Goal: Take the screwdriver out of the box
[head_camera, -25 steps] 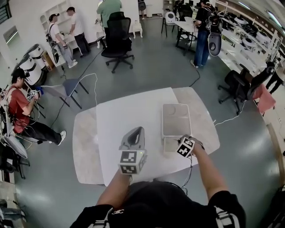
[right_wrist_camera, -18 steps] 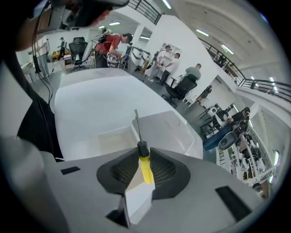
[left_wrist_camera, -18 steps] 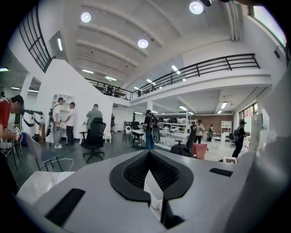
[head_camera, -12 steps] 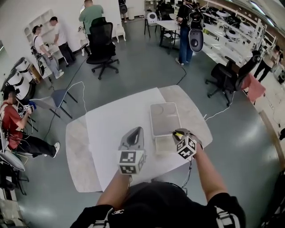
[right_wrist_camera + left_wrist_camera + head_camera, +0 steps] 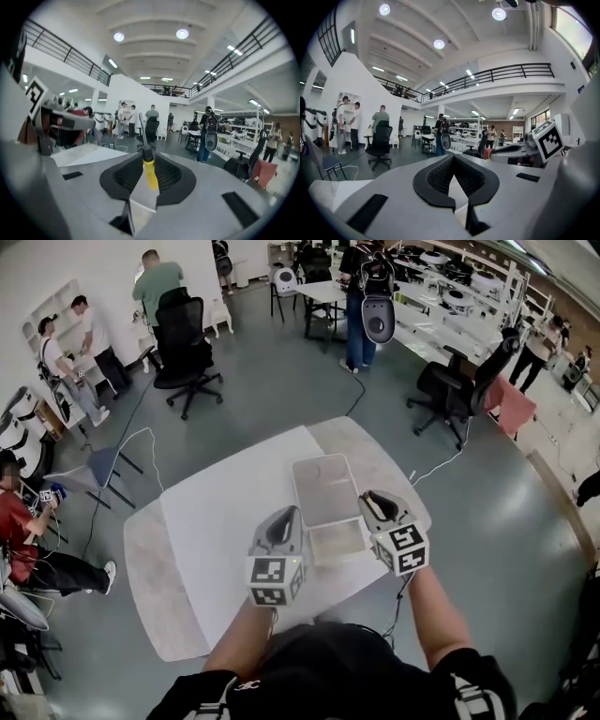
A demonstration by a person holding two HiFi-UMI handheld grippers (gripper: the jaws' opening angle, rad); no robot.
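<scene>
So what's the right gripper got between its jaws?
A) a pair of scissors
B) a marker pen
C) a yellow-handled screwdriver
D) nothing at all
C: the right gripper view shows the right gripper closed on a screwdriver with a yellow handle, its metal shaft pointing ahead.

The head view looks steeply down from above the near edge of the table (image 5: 145,568), close over both arms, and takes in the hall floor beyond its far edge. The left gripper view rides on the left gripper (image 5: 284,521) and the right gripper view on the right gripper (image 5: 373,502), both just above the table, looking nearly level along their jaws past its far edge. All three views share the black office chair (image 5: 183,334) beyond the table, and each gripper view catches the other gripper's marker cube.
</scene>
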